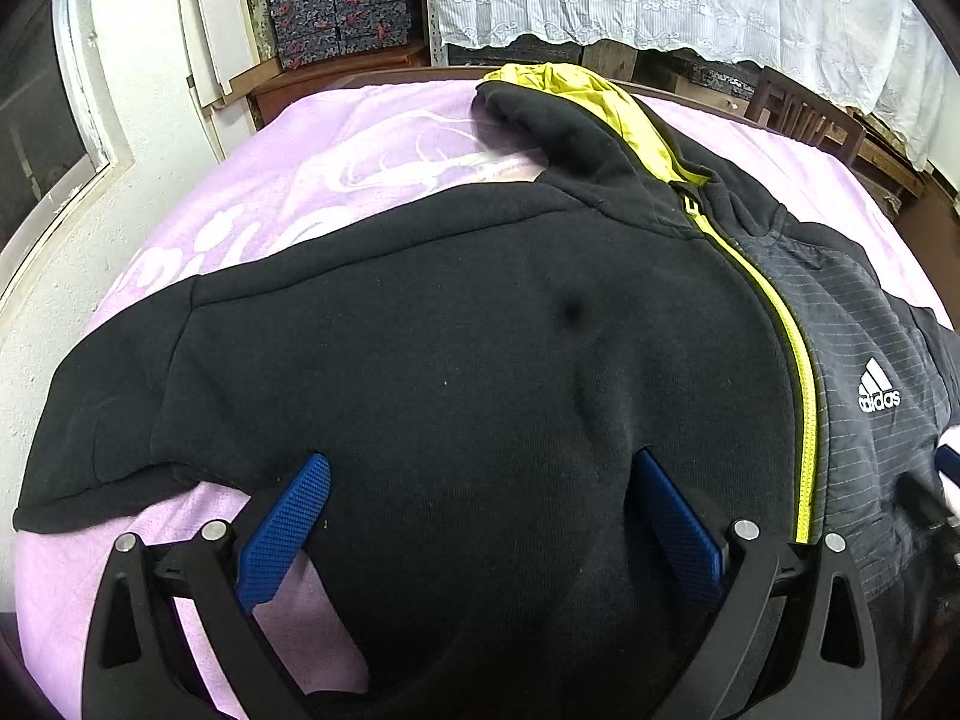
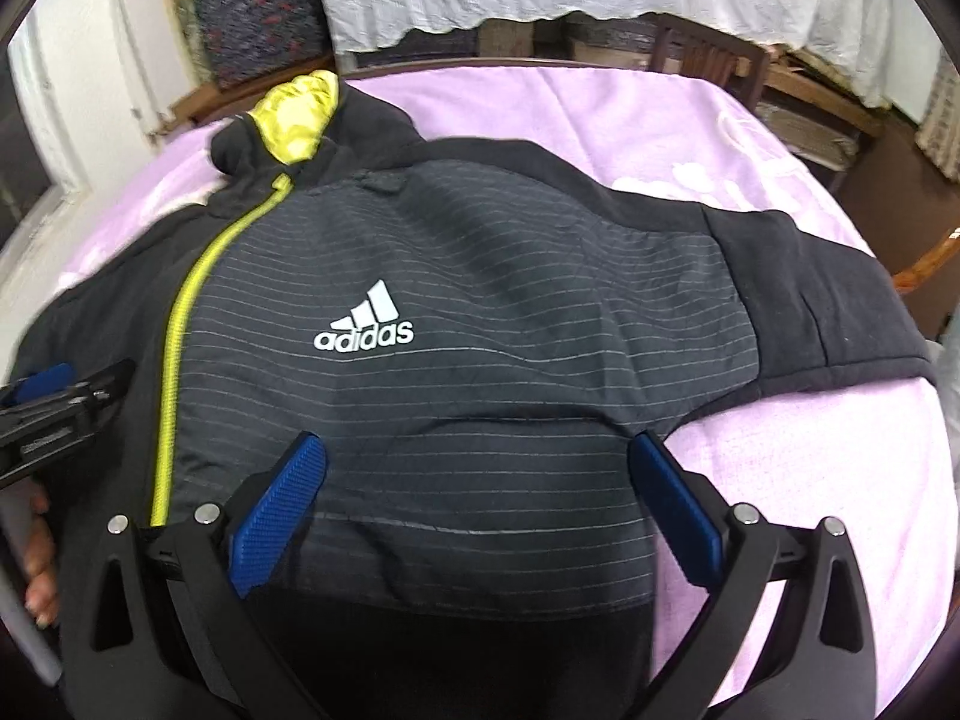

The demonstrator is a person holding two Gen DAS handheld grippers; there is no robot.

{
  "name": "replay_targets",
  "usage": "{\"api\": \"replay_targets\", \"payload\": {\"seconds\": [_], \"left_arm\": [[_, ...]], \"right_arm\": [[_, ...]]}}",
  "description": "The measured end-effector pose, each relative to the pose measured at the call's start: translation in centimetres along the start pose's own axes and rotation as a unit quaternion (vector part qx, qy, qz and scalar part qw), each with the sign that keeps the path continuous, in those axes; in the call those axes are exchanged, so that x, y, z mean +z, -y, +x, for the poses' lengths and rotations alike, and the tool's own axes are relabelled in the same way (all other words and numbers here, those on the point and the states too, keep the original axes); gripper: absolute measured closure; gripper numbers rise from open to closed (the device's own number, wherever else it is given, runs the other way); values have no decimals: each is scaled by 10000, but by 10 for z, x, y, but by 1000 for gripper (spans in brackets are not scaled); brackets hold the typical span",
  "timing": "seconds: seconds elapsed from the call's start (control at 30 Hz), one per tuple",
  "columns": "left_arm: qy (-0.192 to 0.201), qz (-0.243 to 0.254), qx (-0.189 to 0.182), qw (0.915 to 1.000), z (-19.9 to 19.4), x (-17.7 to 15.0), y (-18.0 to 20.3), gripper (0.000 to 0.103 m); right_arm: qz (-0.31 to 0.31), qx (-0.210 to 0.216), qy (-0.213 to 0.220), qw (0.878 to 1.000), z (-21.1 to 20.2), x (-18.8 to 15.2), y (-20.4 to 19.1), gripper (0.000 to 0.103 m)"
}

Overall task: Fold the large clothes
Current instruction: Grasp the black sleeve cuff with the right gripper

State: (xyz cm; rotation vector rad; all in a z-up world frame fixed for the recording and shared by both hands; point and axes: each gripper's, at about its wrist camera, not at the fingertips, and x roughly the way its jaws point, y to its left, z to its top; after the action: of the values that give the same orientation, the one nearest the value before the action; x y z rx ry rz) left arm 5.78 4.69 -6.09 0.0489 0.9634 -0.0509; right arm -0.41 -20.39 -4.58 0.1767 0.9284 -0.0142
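Both grippers' jaws gape empty over the hoodie (image 2: 480,312); its zipper (image 1: 801,396) runs lengthwise ahead, between left gripper (image 1: 477,480) and right gripper (image 2: 477,462).

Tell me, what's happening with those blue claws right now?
Left gripper open, right gripper open, both empty. Black hoodie spread flat on lilac sheet, unfolded. Nothing blocking.

Both wrist views look closely down, sharing the jacket's zipper (image 1: 801,384), seemingly mid-chest.
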Motion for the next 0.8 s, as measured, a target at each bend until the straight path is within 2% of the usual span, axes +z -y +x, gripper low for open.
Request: {"api": "replay_targets", "payload": {"seconds": [0.07,0.17,0.27,0.37,0.43,0.53,0.6,0.67,0.8], "left_arm": [[-15,33,-25,10000,-1,0,1,3],[-137,154,-133,9997,-6,7,4,3],[-53,279,-339,9990,-17,18,13,3],[-37,482,-420,9979,-20,29,27,3],[-77,588,-403,9974,-13,35,34,3],[-110,552,-294,9980,6,34,37,3],[-179,400,-384,9983,16,32,31,3],[-56,372,-381,9986,15,30,29,3],[8,374,-358,9987,15,29,31,3]], "right_arm": [[651,160,228,9975,-19,3,35,4],[1689,556,458,9830,-38,6,102,4],[2823,642,501,9559,-39,2,168,4],[3599,694,493,9291,-33,-6,212,4],[3841,734,616,9183,-32,-9,228,6],[3938,616,749,9141,-31,-6,238,12],[4046,536,820,9092,-29,-6,249,16],[4224,496,985,8997,-28,-6,261,25],[4519,546,1434,8788,-28,-2,275,35]]}}
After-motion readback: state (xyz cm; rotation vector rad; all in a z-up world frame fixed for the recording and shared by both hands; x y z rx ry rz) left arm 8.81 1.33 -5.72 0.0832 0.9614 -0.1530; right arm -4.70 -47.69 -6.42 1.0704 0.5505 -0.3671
